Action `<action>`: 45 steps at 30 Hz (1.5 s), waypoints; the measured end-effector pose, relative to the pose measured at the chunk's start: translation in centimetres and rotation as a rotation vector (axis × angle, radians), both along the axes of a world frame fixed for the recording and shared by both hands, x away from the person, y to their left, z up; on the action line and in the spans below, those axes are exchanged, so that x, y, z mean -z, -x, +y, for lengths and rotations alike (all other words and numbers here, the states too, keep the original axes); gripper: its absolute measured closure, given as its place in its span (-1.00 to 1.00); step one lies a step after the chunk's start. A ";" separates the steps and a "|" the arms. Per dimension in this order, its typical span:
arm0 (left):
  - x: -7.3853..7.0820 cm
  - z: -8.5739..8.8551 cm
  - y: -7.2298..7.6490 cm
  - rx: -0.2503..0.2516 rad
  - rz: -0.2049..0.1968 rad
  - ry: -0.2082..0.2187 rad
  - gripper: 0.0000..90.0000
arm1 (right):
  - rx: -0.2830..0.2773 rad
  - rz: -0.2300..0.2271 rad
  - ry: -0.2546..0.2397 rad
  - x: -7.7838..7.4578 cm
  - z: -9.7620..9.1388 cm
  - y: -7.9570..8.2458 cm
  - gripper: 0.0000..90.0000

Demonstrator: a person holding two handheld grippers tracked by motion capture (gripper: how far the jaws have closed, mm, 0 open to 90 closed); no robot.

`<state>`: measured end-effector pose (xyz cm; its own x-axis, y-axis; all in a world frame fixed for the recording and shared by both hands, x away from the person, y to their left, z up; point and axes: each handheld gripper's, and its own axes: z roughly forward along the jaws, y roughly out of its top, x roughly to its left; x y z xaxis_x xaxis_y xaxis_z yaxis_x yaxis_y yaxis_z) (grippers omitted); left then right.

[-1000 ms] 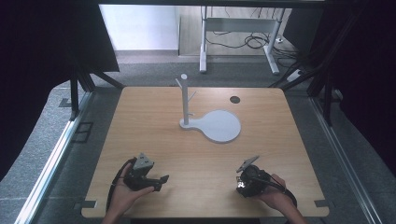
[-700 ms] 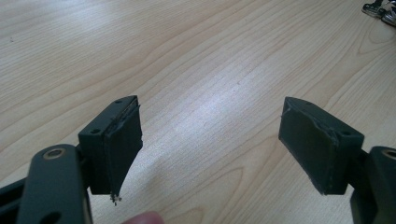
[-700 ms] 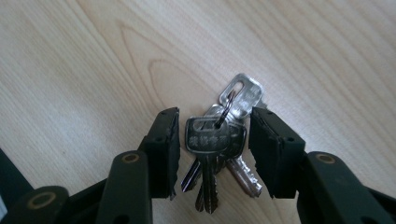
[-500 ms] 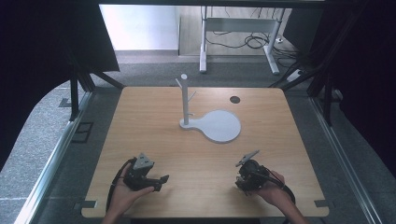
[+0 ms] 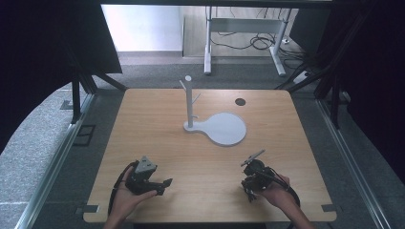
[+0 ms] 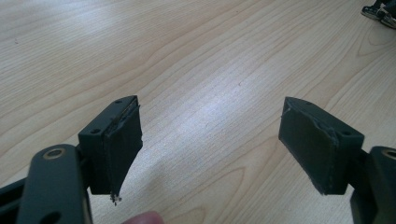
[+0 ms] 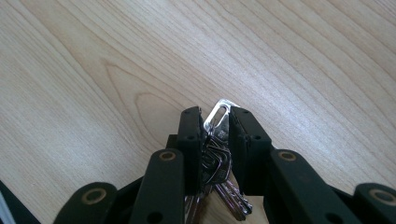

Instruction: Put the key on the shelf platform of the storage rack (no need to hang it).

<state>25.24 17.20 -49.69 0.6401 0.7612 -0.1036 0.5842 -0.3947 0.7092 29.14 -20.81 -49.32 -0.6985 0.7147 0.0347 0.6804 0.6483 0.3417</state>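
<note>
A bunch of metal keys [image 7: 218, 161] is clamped between the jaws of my right gripper [image 7: 215, 116], and one key's slotted head [image 7: 220, 113] pokes out past the tips. In the high view the right gripper [image 5: 251, 182] is held low over the table's front right. My left gripper [image 6: 210, 107] stands open with only bare wood between its pads [image 6: 122, 140]. It rests at the front left [image 5: 162, 185] in the high view. A white peg stand [image 5: 189, 100] on a round white base [image 5: 225, 129] stands mid-table, beyond both grippers.
The wooden table [image 5: 157, 124] has a small black round hole [image 5: 240, 101] at the back right. The right gripper [image 6: 380, 9] peeks into the top right corner of the left gripper view. Dark frame legs and grey floor surround the table.
The right hand has shifted and turned slightly with the keys still in its gripper. The left gripper has stayed where it was.
</note>
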 end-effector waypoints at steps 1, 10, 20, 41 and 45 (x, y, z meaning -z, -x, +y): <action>0.0 0.0 0.0 0.000 0.000 -0.001 -0.52 | 0.001 0.002 -0.001 0.0 0.0 0.0 0.67; 0.0 0.0 0.0 0.003 -0.003 -0.003 -0.52 | 0.010 0.006 -0.003 -0.2 0.0 -0.2 0.67; 0.0 0.0 0.0 0.001 -0.004 -0.004 -0.52 | 0.020 0.013 0.018 0.1 0.2 -0.1 0.71; 0.0 0.1 -0.1 -0.003 -0.004 -0.002 -0.52 | 0.013 0.047 0.012 -0.1 -0.1 -0.2 0.99; 0.0 0.1 -0.1 -0.001 -0.004 -0.002 -0.52 | 0.004 0.051 0.001 -0.8 -0.5 -0.3 0.99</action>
<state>25.33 17.33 -49.73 0.6396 0.7622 -0.0994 0.5815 -0.3952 0.7111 29.47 -21.26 -48.47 -0.6932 0.7173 0.0699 0.6994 0.6461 0.3058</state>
